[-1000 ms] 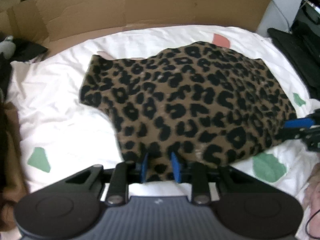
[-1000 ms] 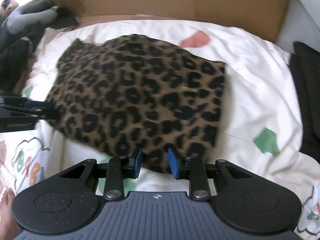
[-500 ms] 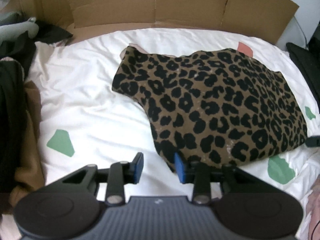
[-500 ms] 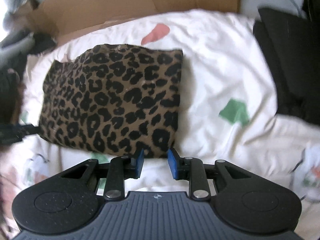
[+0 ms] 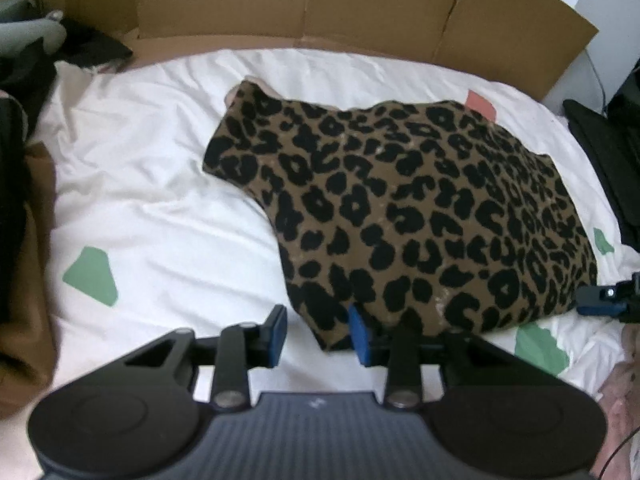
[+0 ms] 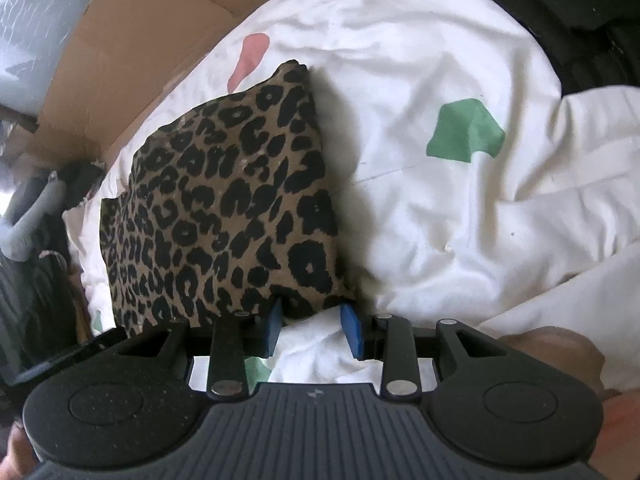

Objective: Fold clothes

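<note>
A folded leopard-print garment [image 5: 420, 216] lies on the white bed sheet [image 5: 152, 200]; it also shows in the right wrist view [image 6: 224, 216]. My left gripper [image 5: 318, 336] is open, its blue pads at the garment's near corner, holding nothing. My right gripper [image 6: 312, 326] is open at the garment's near right corner, with sheet between the pads. The right gripper's tip [image 5: 604, 300] shows at the right edge of the left wrist view.
Cardboard [image 5: 320, 4] stands behind the bed. Dark clothes [image 5: 16, 128] pile at the left, a black bag [image 5: 612, 168] at the right. The sheet has green [image 6: 464, 132] and pink [image 6: 250, 60] patches. A white duvet fold [image 6: 560, 208] lies to the right.
Both grippers let go of the garment's near edge and opened wider. The garment now lies flat. The right gripper swung and tilted to the garment's right side.
</note>
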